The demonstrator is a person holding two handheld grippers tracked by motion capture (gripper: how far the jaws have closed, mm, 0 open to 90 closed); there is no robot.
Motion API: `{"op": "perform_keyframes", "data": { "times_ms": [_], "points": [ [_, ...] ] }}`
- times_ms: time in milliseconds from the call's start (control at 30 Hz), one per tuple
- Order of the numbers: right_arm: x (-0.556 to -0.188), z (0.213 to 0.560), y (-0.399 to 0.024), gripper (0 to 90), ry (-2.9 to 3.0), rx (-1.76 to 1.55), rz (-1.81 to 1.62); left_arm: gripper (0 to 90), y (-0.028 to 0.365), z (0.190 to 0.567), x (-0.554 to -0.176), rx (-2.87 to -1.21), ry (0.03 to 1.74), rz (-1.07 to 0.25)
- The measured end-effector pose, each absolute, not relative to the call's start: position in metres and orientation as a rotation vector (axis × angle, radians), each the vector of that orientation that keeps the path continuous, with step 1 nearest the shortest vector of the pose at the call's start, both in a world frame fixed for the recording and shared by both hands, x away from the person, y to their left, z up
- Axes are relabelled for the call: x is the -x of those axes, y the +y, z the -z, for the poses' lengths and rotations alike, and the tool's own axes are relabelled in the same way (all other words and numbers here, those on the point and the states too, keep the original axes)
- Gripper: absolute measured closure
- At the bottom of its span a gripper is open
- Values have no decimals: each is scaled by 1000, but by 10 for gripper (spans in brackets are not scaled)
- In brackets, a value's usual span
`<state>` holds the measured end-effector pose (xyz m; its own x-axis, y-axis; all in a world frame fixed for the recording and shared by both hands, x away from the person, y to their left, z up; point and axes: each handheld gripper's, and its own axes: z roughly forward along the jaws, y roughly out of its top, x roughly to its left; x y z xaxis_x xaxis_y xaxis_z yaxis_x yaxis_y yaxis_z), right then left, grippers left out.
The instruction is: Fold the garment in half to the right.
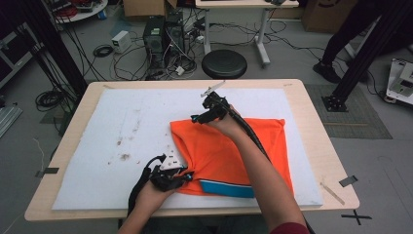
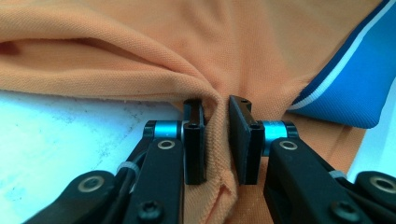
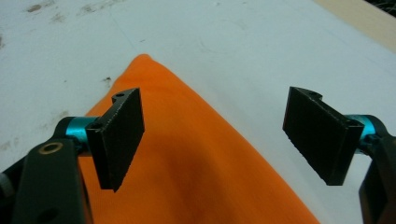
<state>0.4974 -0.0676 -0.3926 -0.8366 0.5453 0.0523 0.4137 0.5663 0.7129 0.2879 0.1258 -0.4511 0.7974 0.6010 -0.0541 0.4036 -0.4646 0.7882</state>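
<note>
Right gripper (image 3: 212, 135) poised over shirt's far corner

On the white pad (image 1: 122, 122), the left gripper (image 2: 217, 140) pinches the orange shirt (image 1: 229, 151) at its near edge; the right, jaws spread and empty, hangs above the far-left corner, cloth directly beneath.

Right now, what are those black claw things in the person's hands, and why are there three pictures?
Those are grippers: pinching tools with two black jaws, one held in each hand. The big picture comes from a camera above the table. The other two come from little cameras riding on each gripper, looking along its jaws.

On the table lies a white mat, and on it an orange shirt with a blue band.

The left gripper is pinching a fold of the shirt near the blue band; you can see the cloth squeezed between its jaws. The right gripper has its jaws wide open above the shirt's far corner, with nothing in them. It may be about to grab that corner, perhaps to fold the shirt.
</note>
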Motion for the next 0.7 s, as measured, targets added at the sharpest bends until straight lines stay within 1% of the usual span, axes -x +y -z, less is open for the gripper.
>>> {"op": "perform_keyframes", "data": {
  "times_ms": [433, 700],
  "points": [
    [-504, 418, -22, 215, 2720, -757, -1090, 762, 126, 451, -288, -2117, 746, -285],
    [-504, 437, -4, 217, 2766, -730, -1030, 762, 125, 451, -288, -2124, 740, -296]
  ]
}}
